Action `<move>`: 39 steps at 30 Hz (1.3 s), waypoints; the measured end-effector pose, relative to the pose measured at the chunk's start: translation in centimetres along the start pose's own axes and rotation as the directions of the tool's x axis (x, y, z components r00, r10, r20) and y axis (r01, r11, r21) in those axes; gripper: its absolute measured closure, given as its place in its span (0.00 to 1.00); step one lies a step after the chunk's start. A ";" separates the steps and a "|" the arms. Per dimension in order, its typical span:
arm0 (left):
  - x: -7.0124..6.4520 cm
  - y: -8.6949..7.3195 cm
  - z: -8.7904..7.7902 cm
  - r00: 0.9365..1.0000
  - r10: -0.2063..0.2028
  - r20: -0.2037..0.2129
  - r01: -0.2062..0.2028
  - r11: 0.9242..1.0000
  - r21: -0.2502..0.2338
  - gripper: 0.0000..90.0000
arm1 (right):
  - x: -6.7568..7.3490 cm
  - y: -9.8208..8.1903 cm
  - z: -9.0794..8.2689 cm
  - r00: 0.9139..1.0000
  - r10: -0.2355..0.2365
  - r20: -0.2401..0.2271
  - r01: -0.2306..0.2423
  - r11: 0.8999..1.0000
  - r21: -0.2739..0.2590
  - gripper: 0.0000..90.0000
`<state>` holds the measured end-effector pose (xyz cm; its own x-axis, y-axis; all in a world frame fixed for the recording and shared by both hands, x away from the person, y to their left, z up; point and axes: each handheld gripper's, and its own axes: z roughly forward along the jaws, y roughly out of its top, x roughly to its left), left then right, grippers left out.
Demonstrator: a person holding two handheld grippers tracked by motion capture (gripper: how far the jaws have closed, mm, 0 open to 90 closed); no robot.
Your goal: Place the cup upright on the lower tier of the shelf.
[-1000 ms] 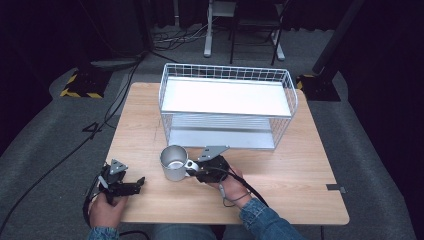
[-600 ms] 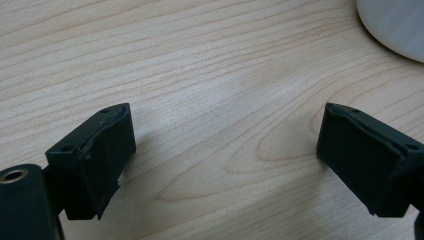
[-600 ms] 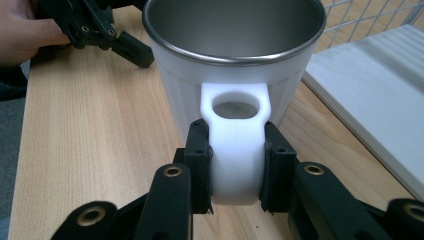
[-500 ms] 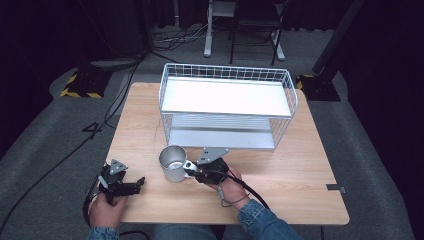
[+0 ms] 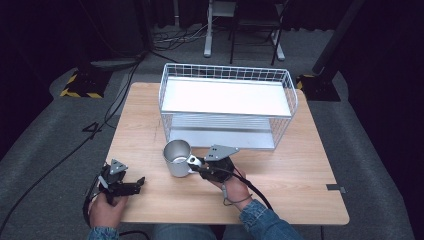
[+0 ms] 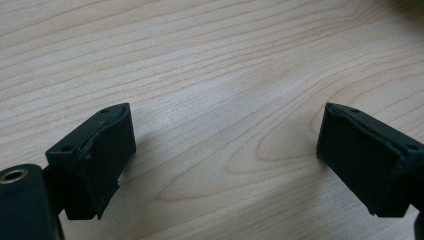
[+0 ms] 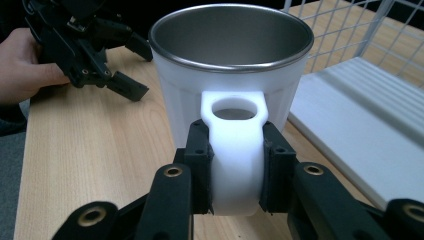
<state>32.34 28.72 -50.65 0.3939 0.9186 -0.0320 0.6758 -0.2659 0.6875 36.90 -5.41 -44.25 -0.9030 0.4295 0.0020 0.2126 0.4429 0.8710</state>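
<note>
A white mug (image 5: 177, 158) with a steel-lined inside stands upright on the wooden table (image 5: 300, 165), just in front of the wire rack. My right gripper (image 5: 196, 165) is shut on the mug's white handle (image 7: 235, 150), one jaw on each side of it; the mug (image 7: 230, 70) looms right ahead in the right gripper view. Over by the table's front left corner my left gripper (image 5: 137, 182) rests low, open, with bare wood between its jaws (image 6: 225, 145). It also appears as the left gripper (image 7: 120, 75) beyond the mug, held by a hand.
A white wire rack (image 5: 227, 107) with two shelves stands at the middle back of the table; its lower shelf (image 7: 360, 115) lies just right of the mug. Cables trail on the grey floor (image 5: 45, 150) at the left.
The mug and my right gripper have shifted very slightly; the left gripper stays where it was.
</note>
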 end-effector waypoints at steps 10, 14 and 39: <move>0.0 0.0 0.0 1.000 0.000 0.000 0.000 1.000 0.000 0.10 | -1.4 0.9 -1.5 0.998 0.023 0.057 -0.022 0.999 -0.031 0.80; 0.0 0.0 0.0 1.000 0.000 0.000 0.000 1.000 0.000 0.10 | -2.2 1.7 -1.7 0.995 0.039 0.091 -0.035 0.998 -0.044 0.80; 0.0 0.0 0.0 1.000 0.000 -0.001 0.000 1.000 0.001 0.10 | -6.7 3.5 0.7 0.949 0.163 0.271 -0.140 0.985 -0.101 0.79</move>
<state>32.34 28.72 -50.64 0.3936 0.9187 -0.0310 0.6762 -0.2666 0.6868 43.98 -6.24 -41.59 -0.7211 0.6927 0.0103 0.2979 0.2965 0.9074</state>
